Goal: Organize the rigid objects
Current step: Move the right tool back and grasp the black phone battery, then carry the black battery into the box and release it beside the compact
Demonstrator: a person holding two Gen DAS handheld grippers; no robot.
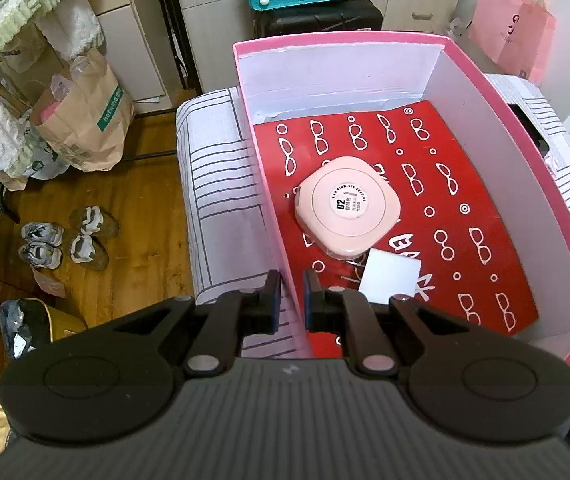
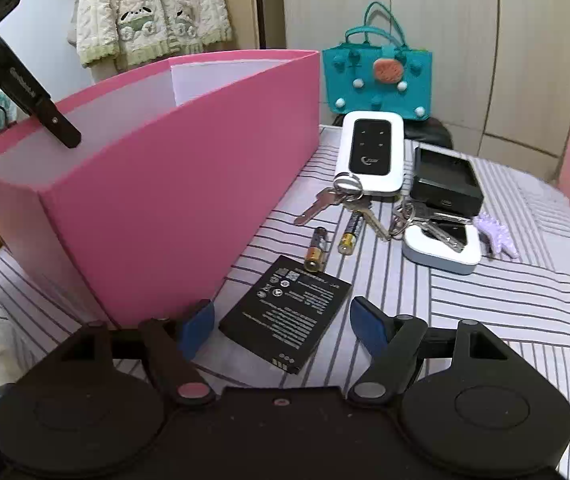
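Lying flat, a black rectangular battery (image 2: 285,314) with white print.

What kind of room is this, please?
Probably a bedroom in a home: the work surface looks like a bed with a striped sheet, a knitted cardigan hangs nearby, and shoes lie on the wooden floor.

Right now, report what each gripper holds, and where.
Left gripper: clamped on the pink box's side wall. Right gripper: open, holding nothing, around the flat black battery.
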